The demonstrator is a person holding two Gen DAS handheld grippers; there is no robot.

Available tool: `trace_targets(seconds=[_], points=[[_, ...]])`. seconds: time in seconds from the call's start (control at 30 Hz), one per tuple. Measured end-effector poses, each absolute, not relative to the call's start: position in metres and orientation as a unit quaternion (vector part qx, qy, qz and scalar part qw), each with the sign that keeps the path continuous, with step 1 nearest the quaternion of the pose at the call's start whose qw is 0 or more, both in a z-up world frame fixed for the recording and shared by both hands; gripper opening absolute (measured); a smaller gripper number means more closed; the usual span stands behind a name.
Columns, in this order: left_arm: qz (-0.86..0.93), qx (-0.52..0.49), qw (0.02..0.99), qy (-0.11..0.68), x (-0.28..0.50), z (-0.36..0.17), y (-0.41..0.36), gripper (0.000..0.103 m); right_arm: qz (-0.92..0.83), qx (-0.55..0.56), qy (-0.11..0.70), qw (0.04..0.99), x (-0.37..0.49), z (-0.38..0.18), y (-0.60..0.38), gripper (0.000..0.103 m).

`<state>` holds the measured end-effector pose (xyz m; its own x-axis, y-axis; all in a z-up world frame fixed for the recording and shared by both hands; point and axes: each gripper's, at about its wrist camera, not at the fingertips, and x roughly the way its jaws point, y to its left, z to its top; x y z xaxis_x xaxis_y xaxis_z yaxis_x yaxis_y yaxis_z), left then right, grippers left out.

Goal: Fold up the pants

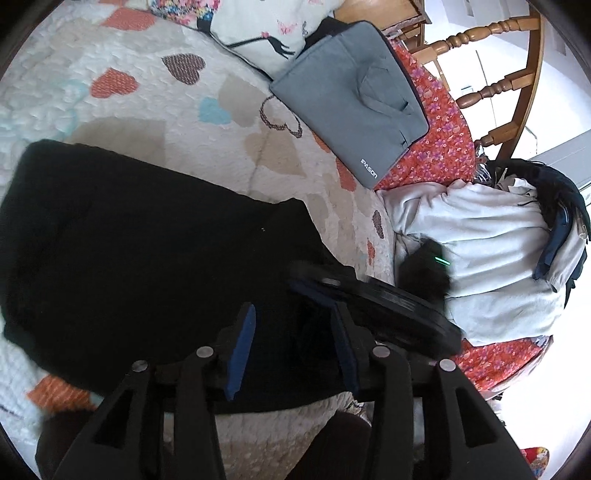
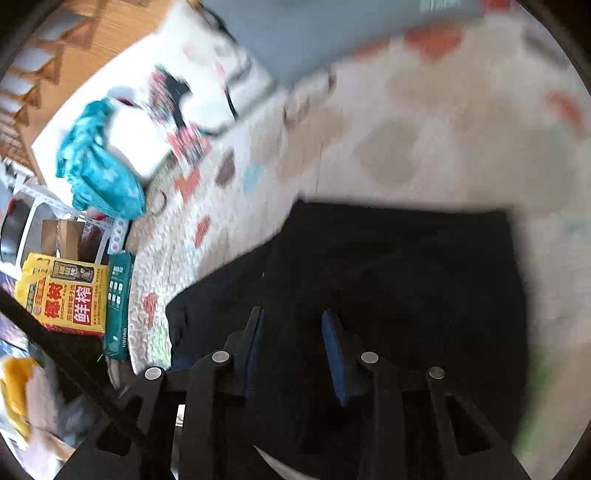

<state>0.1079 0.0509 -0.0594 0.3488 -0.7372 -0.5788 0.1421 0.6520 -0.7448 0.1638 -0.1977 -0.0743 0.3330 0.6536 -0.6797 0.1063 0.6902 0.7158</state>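
Observation:
The black pants [image 1: 147, 251] lie in a folded, roughly rectangular bundle on a heart-patterned quilt [image 1: 207, 96]. My left gripper [image 1: 293, 310] hovers over their near right part, its blue pads [image 1: 242, 350] apart with only the flat fabric beneath them. To its right, the blurred black frame of the right gripper [image 1: 388, 302] reaches in over the pants' right edge. In the right wrist view the pants [image 2: 406, 266] fill the lower middle. The right gripper [image 2: 292, 314] stands over them with its jaws apart, pinching nothing. This view is motion-blurred.
A grey laptop bag [image 1: 354, 107] and a white printed pillow [image 1: 258, 26] lie at the quilt's far side. A pile of pale clothes [image 1: 491, 251] sits to the right on red floral cloth [image 1: 439, 147], below a wooden chair [image 1: 513, 85]. Teal cloth [image 2: 99, 173] and a yellow packet [image 2: 66, 295] sit left.

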Motion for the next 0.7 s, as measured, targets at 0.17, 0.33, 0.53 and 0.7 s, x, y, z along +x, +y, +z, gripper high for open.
trace_targets(seconds=[0.17, 0.33, 0.53, 0.7], points=[[-0.283, -0.295, 0.774, 0.483, 0.099, -0.051, 0.061, 0.047, 0.231, 0.423, 0.510, 0.713, 0.155, -0.063, -0.205, 0.038], [-0.286, -0.319, 0.766, 0.478, 0.092, -0.055, 0.064, 0.047, 0.214, 0.414, 0.475, 0.746, 0.111, -0.021, -0.237, 0.045], [-0.279, -0.310, 0.767, 0.487, 0.077, -0.056, 0.061, 0.048, 0.198, 0.492, 0.521, 0.668, 0.095, -0.087, -0.229, 0.045], [-0.259, -0.317, 0.780, 0.473, 0.068, -0.050, 0.082, 0.049, 0.216, 0.457, 0.553, 0.662, 0.089, -0.101, -0.193, 0.035]])
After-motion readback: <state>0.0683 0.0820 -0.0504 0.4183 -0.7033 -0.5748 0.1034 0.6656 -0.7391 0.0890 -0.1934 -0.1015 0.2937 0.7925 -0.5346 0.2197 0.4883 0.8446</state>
